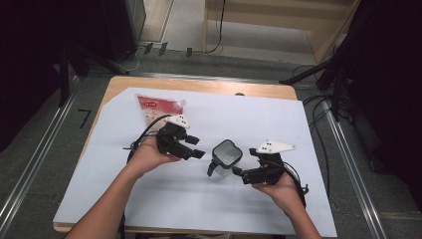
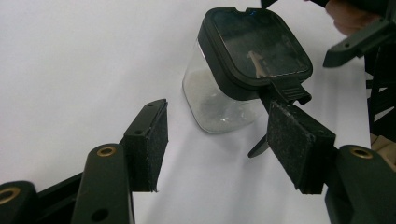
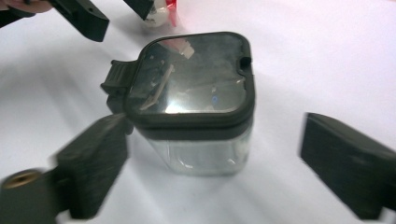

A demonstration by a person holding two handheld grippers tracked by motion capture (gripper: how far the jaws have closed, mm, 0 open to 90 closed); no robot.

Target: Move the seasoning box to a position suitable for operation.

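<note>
A clear square container (image 1: 226, 155) with a black lid stands upright in the middle of the white sheet (image 1: 199, 199). A black latch tab hangs off the lid's left-front side. My left gripper (image 1: 196, 148) is just left of it, open, with nothing between the pads. In the left gripper view the container (image 2: 233, 74) stands just beyond the jaws, and the right-hand pad (image 2: 299, 140) is close under the latch tab. My right gripper (image 1: 245, 162) is at its right, open. In the right gripper view the container (image 3: 201, 93) sits between the spread, blurred jaws, with a gap on the right-hand side.
A red and white pouch (image 1: 157, 109) lies flat at the back left of the sheet, behind my left hand. The wooden table edge (image 1: 199, 84) shows beyond the sheet. Cables trail from both grippers.
</note>
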